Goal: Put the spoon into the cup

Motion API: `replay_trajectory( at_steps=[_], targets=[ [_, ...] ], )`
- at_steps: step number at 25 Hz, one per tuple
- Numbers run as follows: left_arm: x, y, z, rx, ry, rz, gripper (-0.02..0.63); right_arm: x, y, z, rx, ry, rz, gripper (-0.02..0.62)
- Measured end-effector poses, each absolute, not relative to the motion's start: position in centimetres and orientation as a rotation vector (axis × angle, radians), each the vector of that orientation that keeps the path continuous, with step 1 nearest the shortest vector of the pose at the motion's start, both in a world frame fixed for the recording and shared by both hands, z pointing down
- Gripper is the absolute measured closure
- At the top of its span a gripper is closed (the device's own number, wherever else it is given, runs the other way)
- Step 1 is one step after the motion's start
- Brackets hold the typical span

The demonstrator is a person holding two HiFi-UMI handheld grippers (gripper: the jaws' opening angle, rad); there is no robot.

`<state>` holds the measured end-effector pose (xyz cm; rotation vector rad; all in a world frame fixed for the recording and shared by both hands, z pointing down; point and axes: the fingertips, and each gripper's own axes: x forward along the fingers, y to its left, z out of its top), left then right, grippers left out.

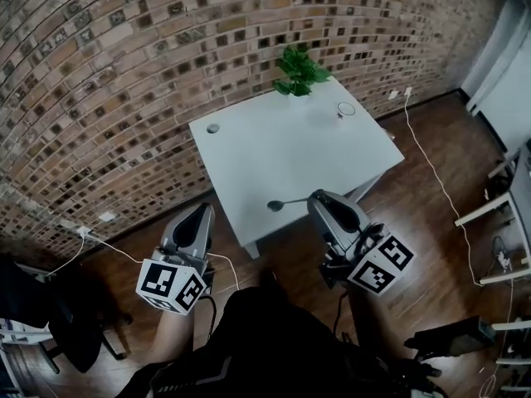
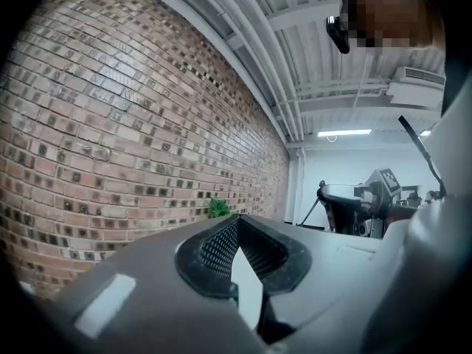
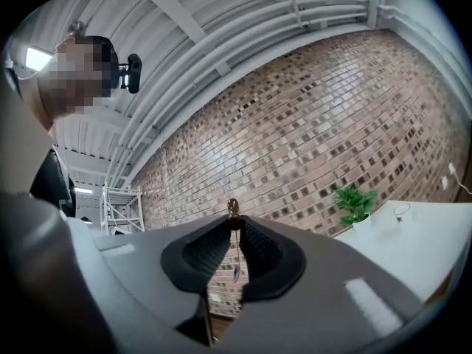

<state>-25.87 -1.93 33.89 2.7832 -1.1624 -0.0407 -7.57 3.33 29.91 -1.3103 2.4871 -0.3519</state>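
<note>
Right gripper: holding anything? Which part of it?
Yes. The right gripper holds the spoon, pinched at the handle end between the jaw tips. The bowl end sticks out free over the table edge.

**White table: 3 things on top**

Here's the white square-topped table [image 1: 282,172], standing on the dark brown wooden floor [image 1: 431,255] close to the brick wall [image 1: 124,73]. At the far corner sits a leafy green plant in a small white pot [image 1: 299,75]. Just right of it, apart from the pot and near the table's edge, is a clear glass cup [image 1: 346,109], upright. Over at the left corner there's 1 small round grey disc [image 1: 213,128]; whether it's set into the top or lying on it, can't tell. On the floor to the right, a thin white cable [image 1: 433,166] trails past the table.
</note>
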Motion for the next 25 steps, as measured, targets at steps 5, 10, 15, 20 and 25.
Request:
replay_trajectory(
  at_steps=[5, 10, 15, 20, 25],
  targets=[
    [-23.5, -7.6, 34.6, 2.735, -1.178, -0.035, 0.612, -5.4, -2.4, 30.4, -1.333, 2.513, -0.358, 0.549],
    [-21.5, -12.6, 35.0, 2.709, -1.177, -0.007, 0.612, -3.0, -7.8, 31.2, -1.368, 2.511, -0.392, 0.549],
    [-19.2, -15.9, 35.6, 2.666, -1.211, 0.023, 0.612, -0.2, -11.5, 31.7, -1.362, 2.509, -0.426, 0.549],
    [-16.2, -17.5, 35.7, 2.642, -1.263, 0.046, 0.612, 2.6, -13.7, 31.9, -1.312, 2.52, -0.477, 0.549],
    [-12.5, -19.0, 36.2, 2.57, -1.42, 0.122, 0.612, 7.2, -16.1, 32.0, -1.174, 2.582, -0.436, 0.549]
  ],
)
